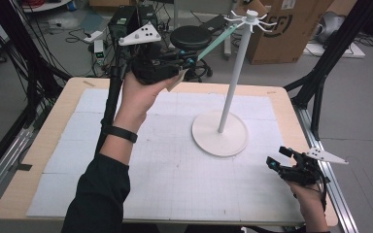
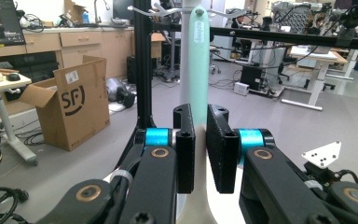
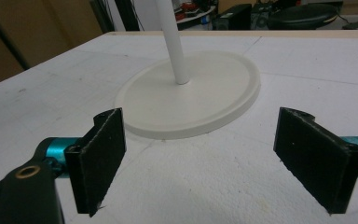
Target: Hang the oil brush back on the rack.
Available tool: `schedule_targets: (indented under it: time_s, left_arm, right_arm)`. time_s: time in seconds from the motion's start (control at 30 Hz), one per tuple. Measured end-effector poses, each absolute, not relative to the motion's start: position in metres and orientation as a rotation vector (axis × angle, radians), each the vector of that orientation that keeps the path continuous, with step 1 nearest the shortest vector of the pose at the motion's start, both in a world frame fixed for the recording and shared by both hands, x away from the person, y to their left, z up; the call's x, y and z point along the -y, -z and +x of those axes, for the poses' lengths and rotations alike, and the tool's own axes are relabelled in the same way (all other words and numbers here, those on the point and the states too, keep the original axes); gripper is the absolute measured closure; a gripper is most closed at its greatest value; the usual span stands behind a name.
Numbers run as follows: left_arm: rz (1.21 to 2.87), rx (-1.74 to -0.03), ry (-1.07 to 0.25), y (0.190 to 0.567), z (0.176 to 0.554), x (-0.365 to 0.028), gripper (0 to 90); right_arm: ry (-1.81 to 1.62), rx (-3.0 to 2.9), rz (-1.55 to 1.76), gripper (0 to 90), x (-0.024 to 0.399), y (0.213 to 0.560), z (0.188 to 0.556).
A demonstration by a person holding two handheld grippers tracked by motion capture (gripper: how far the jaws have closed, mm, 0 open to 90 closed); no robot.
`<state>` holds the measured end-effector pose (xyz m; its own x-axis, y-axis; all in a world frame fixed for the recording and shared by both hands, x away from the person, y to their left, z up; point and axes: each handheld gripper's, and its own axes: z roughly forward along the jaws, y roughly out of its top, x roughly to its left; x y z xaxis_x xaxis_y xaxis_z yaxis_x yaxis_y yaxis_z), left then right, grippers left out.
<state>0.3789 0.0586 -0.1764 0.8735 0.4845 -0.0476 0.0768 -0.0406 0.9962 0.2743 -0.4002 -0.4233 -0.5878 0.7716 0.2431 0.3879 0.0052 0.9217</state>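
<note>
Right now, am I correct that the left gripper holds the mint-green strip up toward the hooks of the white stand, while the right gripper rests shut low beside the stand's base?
Not quite: the right gripper is open, not shut; the right gripper view shows its jaws wide apart with nothing between them. The rest stands: the left gripper holds the mint-green strip up toward the hooks of the white stand, and the right gripper sits low beside the base.

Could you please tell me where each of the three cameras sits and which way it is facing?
High view: above the person's side, looking forward and down on the table; both forearms, left gripper, right gripper.
Left gripper view: rides the raised left gripper, looking level along its jaws, shut on the mint-green strip aimed at the stand's hooks.
Right gripper view: rides the right gripper, low, jaws open, facing the stand's base.
Shared: all three show the white stand.
</note>
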Motion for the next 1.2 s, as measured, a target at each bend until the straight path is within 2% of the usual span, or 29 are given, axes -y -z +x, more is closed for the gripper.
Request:
schedule_targets:
  time_s: [0.1,0.17,0.2,0.53,0.73,1.07,1.2]
  left_arm:
    - [1.6,-0.459,-0.37,0.177,0.378,-0.058,80.1]
    - [1.6,-0.482,-0.395,0.177,0.378,-0.059,66.1]
    - [1.608,-0.488,-0.398,0.177,0.377,-0.061,62.3]
    - [1.687,-0.566,-0.477,0.213,0.362,-0.105,34.2]
    - [1.731,-0.593,-0.504,0.248,0.343,-0.148,27.3]
    - [1.798,-0.678,-0.535,0.312,0.31,-0.215,24.1]
    - [1.775,-0.732,-0.517,0.34,0.301,-0.236,22.7]
  right_arm:
    - [-1.608,-1.958,1.203,16.0,0.4,0.423,0.274]
    - [-1.607,-1.957,1.201,16.0,0.4,0.423,0.274]
    - [-1.608,-1.958,1.201,16.0,0.4,0.423,0.274]
    - [-1.6,-1.962,1.2,16.0,0.4,0.424,0.274]
    - [-1.589,-1.972,1.199,16.0,0.398,0.425,0.275]
    - [-1.561,-2.0,1.195,16.0,0.393,0.428,0.278]
    - [-1.552,-2.009,1.193,15.9,0.391,0.429,0.279]
